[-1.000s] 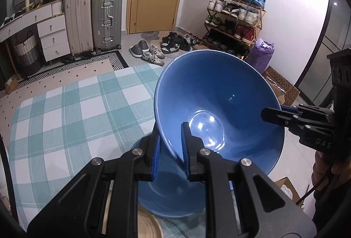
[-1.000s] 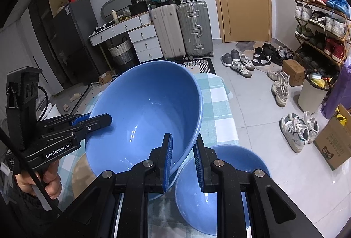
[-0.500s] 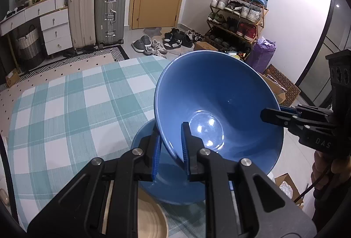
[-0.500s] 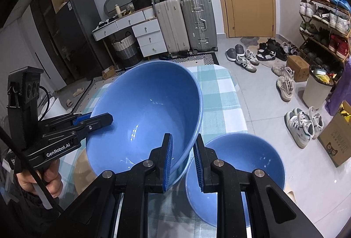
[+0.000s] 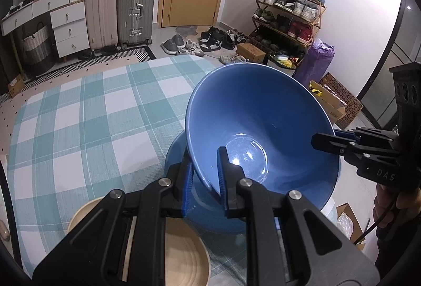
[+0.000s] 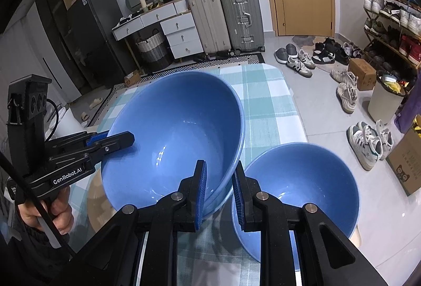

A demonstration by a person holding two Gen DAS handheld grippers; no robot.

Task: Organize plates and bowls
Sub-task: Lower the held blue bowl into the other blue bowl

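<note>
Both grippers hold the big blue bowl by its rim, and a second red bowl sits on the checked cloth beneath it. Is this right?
Not quite: the second bowl is blue, not red, as the right wrist view shows. The rest stands: the left gripper and right gripper both clamp the rim of the big blue bowl over the checked cloth.

Sharp, evenly lit fisheye views, dark vignetted corners.

Held blue bowl [image 6: 173, 138] sits lower than a second ago, closer above second blue bowl [image 6: 302, 191] at the table's [image 5: 79, 128] edge.
</note>
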